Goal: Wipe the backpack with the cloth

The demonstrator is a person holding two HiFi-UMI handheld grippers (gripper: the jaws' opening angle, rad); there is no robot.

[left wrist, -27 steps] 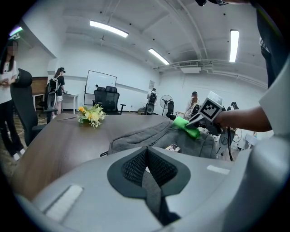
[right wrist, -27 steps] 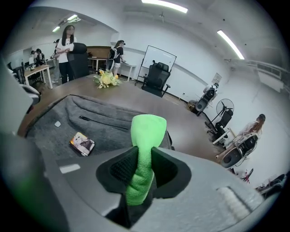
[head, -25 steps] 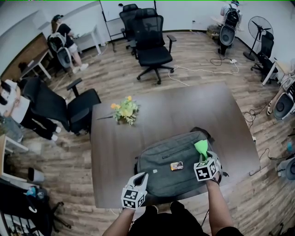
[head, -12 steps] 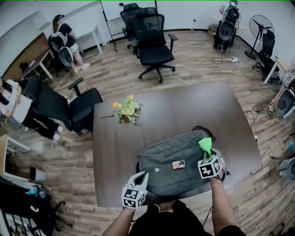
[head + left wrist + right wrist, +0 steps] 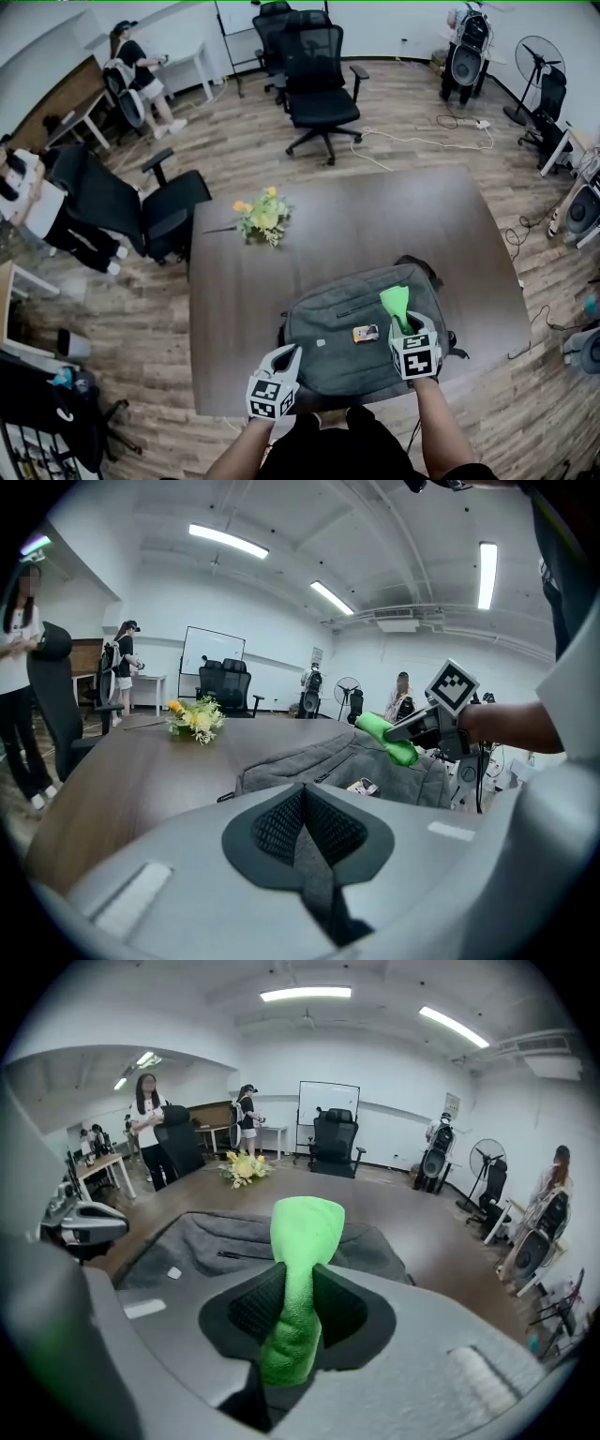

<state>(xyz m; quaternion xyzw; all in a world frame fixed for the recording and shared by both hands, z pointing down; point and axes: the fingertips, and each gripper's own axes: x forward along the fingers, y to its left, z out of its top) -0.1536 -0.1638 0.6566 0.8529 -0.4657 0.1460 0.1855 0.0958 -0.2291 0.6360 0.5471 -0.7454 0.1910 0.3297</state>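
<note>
1. My right claw [image 5: 298, 1307] is pinching the green cloth [image 5: 305, 1232]. The pads clamp its bunched middle, and the free end stands out ahead of the jaws.
2. My left claw [image 5: 305, 832] has its pads pressed together with nothing between them. It is parked by the bag's near-left corner, at the near edge of the tabletop [image 5: 234, 309].
3. The grey backpack [image 5: 342, 352] lies flat on the near half of the tabletop, toward the near-right corner. Its long axis runs roughly left to right along the near edge.
4. The relation that matters: the bag's face lies directly below and ahead of the right claw, which sits over the right end of it. From there most of the grey panel stretches away to the left. The left gripper view shows the cloth tip close over the fabric, but I cannot tell whether it touches.
5. My judgement is that the right claw should do the wiping. I would lower the cloth onto the panel and draw it leftward along the long axis, while the left claw steadies its corner.
6. A small tag [image 5: 366, 333] lies on the panel just left of the cloth, so a leftward stroke could snag it.
7. The flowers [image 5: 261, 216] near the far-left corner are well apart from all this.
</note>
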